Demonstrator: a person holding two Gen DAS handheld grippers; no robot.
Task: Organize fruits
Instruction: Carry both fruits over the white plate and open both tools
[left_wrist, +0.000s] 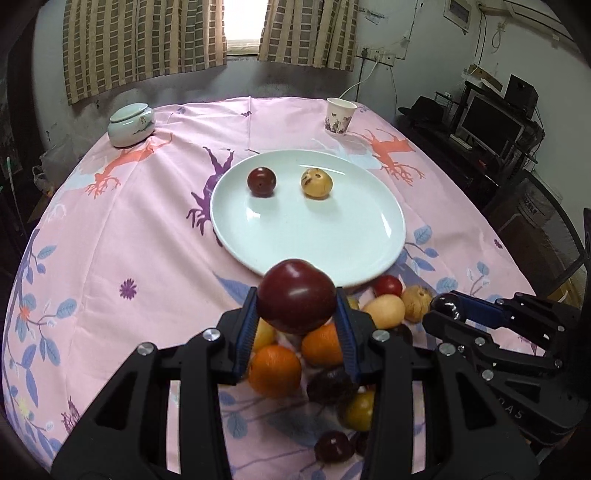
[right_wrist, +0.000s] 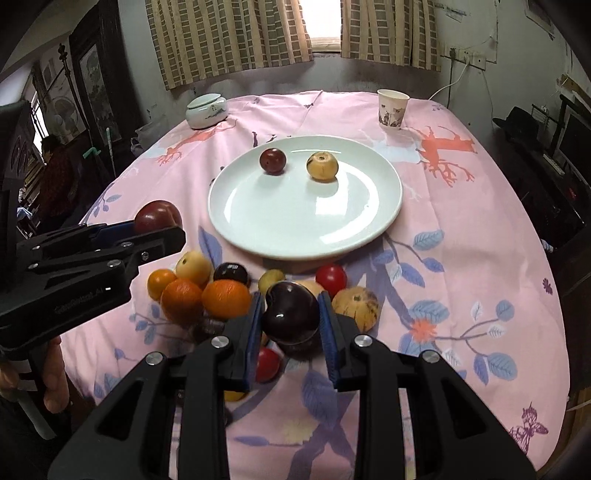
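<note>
Left wrist view first: the left gripper (left_wrist: 296, 317) sits bottom centre, blue pads clamped on a big dark red plum (left_wrist: 296, 296) held up just in front of the near rim of the round white ceramic plate (left_wrist: 314, 243). That plate is mid-frame and holds two things, well apart from each other: a small dark red round fruit (left_wrist: 262, 181) on the left and a speckled yellow round fruit (left_wrist: 316, 183) on the right. Under and behind the fingers there's the loose fruit pile (left_wrist: 332, 350) on the pink printed tablecloth (left_wrist: 129, 229), oranges, yellows and dark ones. Lower right, the right gripper (left_wrist: 447, 309) pokes in, pinching a glossy near-black plum (left_wrist: 446, 305). Upper left is a pale green lidded ceramic jar (left_wrist: 131, 124), lid on, so I can't see inside. Top right of the cloth is a white paper cup (left_wrist: 340, 116); contents not visible.

Right wrist view: right gripper bottom centre, closed on the near-black plum, just above the pile. The left gripper comes in from the left edge, holding the red plum off the plate's left side. Plate still shows the same two fruits at its far end.
</note>
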